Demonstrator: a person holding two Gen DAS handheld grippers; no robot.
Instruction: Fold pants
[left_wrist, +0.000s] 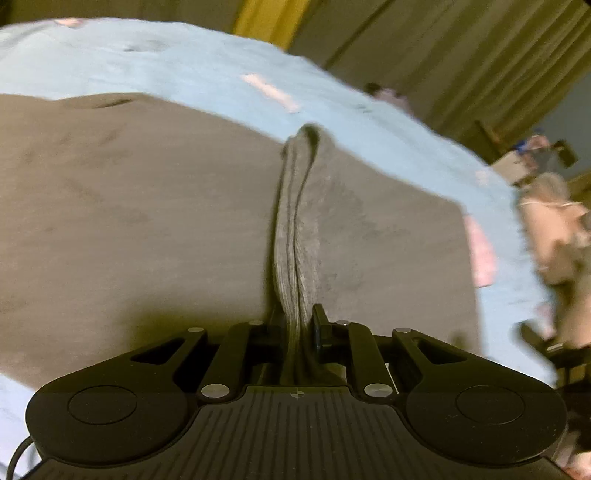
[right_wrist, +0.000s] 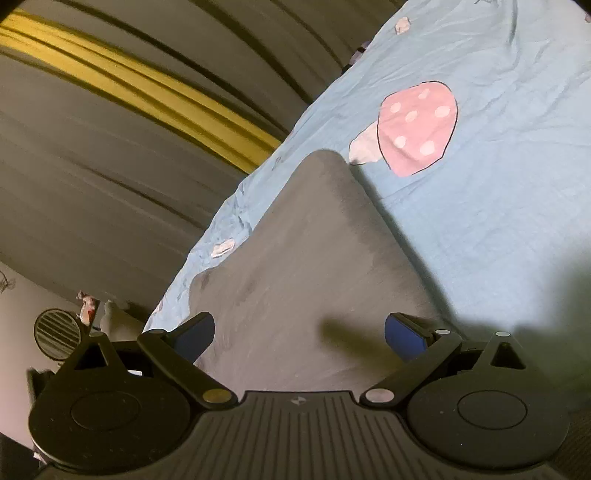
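The grey pants (left_wrist: 147, 206) lie spread on a light blue bedsheet (left_wrist: 184, 62). My left gripper (left_wrist: 297, 325) is shut on a bunched ridge of the pants fabric (left_wrist: 295, 229), which runs up from its jaws. In the right wrist view the grey pants (right_wrist: 306, 251) lie flat on the sheet. My right gripper (right_wrist: 299, 332) is open just above the pants, its blue pads (right_wrist: 195, 332) wide apart with nothing between them.
The blue bedsheet (right_wrist: 498, 206) has a pink mushroom print (right_wrist: 417, 125). Curtains with a yellow band (right_wrist: 140, 85) hang behind the bed. A round fan (right_wrist: 57, 334) stands at the left. Cluttered objects (left_wrist: 554, 221) stand beyond the bed edge at the right.
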